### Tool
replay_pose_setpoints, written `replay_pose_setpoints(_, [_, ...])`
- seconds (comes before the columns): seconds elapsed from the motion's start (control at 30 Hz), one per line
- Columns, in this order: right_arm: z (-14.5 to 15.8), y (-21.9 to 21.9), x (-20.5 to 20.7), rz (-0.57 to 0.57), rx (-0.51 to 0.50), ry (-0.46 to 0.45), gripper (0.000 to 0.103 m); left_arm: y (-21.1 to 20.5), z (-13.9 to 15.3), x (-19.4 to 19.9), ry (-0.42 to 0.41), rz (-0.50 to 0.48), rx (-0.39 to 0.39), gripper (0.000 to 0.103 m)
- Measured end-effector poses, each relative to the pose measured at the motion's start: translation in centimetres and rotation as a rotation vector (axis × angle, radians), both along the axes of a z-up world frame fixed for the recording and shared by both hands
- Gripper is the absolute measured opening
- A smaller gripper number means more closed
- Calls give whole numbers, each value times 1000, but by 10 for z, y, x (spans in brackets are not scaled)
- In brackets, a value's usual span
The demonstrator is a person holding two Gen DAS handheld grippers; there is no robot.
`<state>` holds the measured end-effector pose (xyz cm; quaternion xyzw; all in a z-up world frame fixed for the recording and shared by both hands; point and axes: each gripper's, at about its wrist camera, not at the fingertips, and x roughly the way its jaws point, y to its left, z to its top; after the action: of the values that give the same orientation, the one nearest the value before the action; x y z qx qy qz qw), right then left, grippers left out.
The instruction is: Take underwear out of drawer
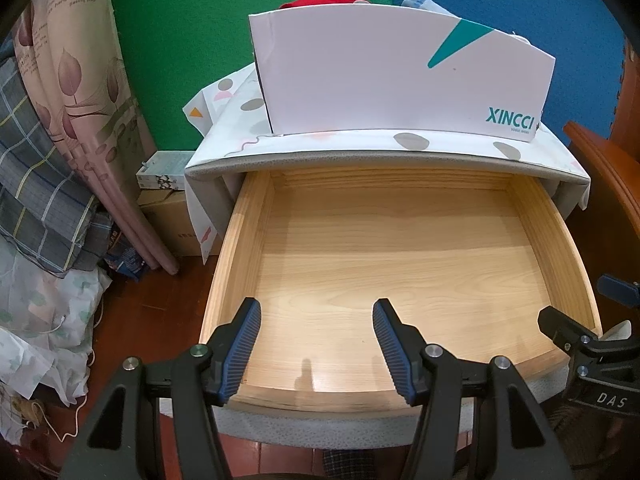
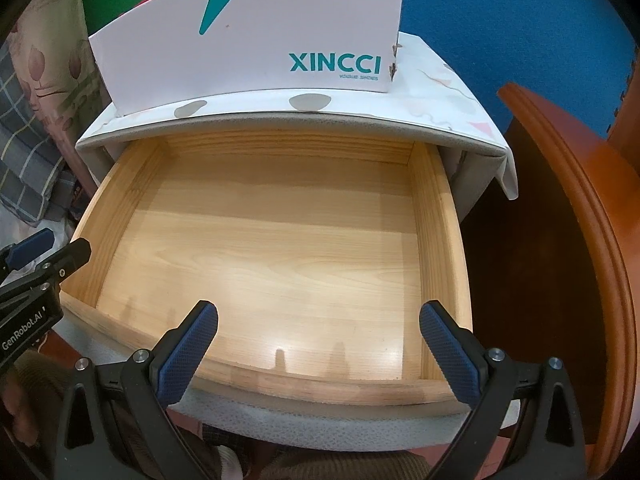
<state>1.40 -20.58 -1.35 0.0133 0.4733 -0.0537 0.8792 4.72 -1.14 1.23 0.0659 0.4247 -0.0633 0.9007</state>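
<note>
Hovered side by side over the front edge of the drawer (image 1: 400,264): left gripper (image 1: 316,344) and right gripper (image 2: 318,346), both spread wide, clasping nothing. Pulled well out from under the cloth-covered cabinet top (image 2: 440,92), the drawer; bare pale wood inside. No underwear visible in it. Stood on the cabinet behind the drawer, a white shoebox (image 2: 260,40).
</note>
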Motion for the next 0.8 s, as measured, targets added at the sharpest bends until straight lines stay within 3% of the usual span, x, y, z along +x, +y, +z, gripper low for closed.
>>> replay_pose_setpoints(0.8, [-2, 2, 0, 4, -15, 11, 100, 3, -2, -1, 2, 0, -4, 60])
